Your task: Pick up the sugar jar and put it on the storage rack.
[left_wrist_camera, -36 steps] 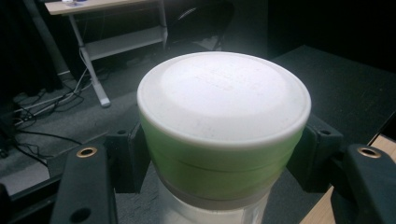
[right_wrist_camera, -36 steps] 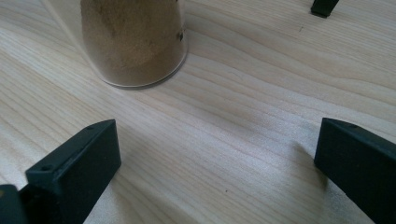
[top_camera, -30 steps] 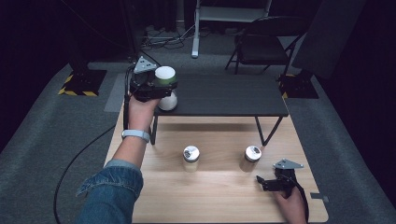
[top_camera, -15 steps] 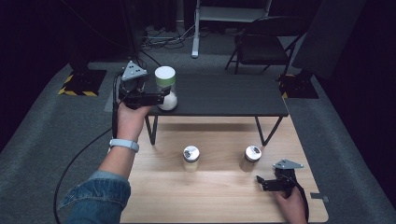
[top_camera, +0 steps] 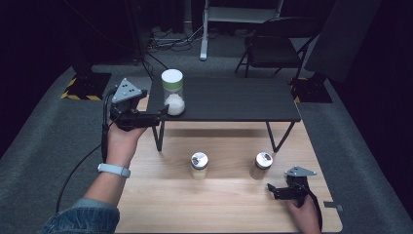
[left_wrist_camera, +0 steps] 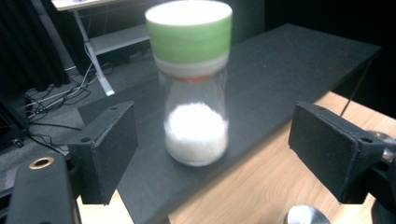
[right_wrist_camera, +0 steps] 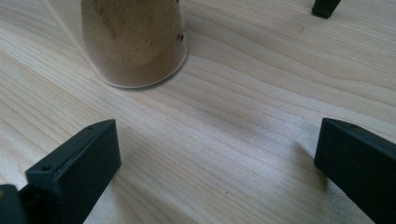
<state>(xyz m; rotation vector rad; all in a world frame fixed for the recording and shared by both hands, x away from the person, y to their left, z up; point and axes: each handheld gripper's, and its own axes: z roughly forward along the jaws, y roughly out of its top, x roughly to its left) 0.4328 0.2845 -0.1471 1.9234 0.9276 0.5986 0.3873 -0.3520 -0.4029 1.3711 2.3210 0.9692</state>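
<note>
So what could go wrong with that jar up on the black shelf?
The jar stands near the corner of the shelf, so a nudge might tip it off. The left gripper, jaws open either side of it, is close enough to bump it. If it fell, it could hit the shaker below.

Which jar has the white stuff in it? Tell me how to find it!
Look at the low black shelf standing on the wooden table. At its left end stands a clear glass jar with a green-and-white cap, half full of white powder. The two silver-lidded jars sit lower, on the wood, and have no green cap.
</note>
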